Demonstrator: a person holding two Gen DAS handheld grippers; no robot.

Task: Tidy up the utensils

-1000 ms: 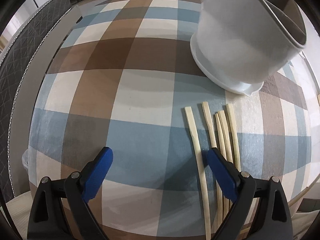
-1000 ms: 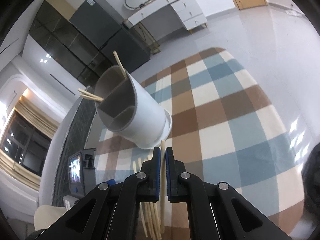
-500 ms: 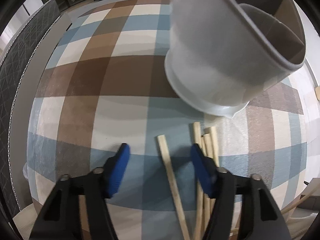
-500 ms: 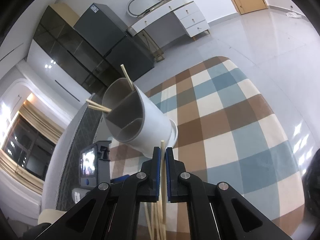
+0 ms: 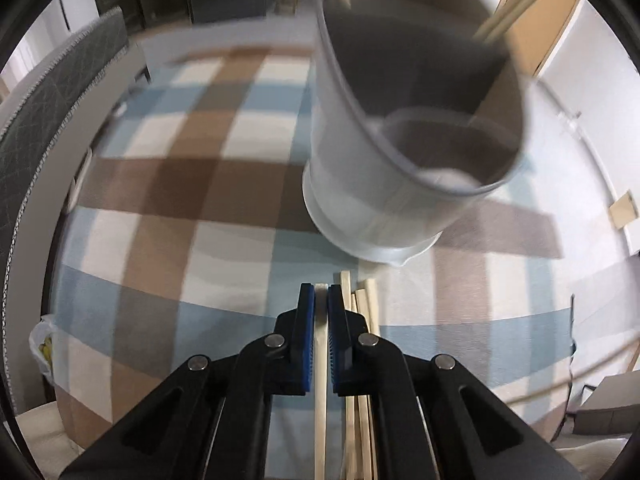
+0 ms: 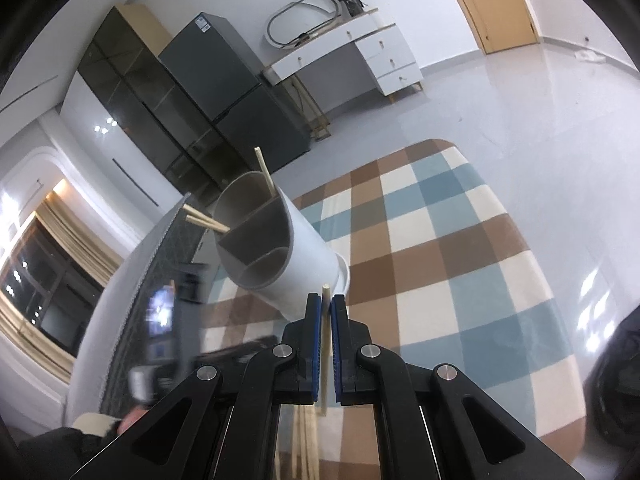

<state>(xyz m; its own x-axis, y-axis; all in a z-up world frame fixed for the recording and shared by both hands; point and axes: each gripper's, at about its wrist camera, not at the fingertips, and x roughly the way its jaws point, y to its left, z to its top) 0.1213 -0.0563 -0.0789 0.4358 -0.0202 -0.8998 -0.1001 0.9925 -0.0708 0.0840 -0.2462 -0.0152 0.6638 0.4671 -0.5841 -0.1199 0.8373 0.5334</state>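
A white utensil holder (image 5: 360, 184) with grey divided compartments stands on the checked tablecloth (image 5: 168, 216). Wooden chopsticks (image 5: 502, 20) lean in its far compartments. My left gripper (image 5: 321, 296) is shut on one pale chopstick (image 5: 320, 420), held just in front of the holder's base. Several loose chopsticks (image 5: 370, 304) lie on the cloth to its right. In the right wrist view my right gripper (image 6: 325, 304) is shut on another chopstick (image 6: 326, 290), whose tip points at the holder (image 6: 304, 264). Two chopsticks (image 6: 204, 220) and a single one (image 6: 266, 176) stick out of it.
A grey quilted seat back (image 5: 36, 112) borders the table's left side. A sleeve and hand (image 6: 100, 428) with the other gripper's blurred body (image 6: 160, 320) sit at lower left. Beyond the table are a dark fridge (image 6: 224, 80), a white desk (image 6: 352, 52) and bare floor.
My left gripper went from wide open to shut on one chopstick and rose toward the holder, which now looms larger. My right gripper stayed shut on its chopstick, tilting up slightly.
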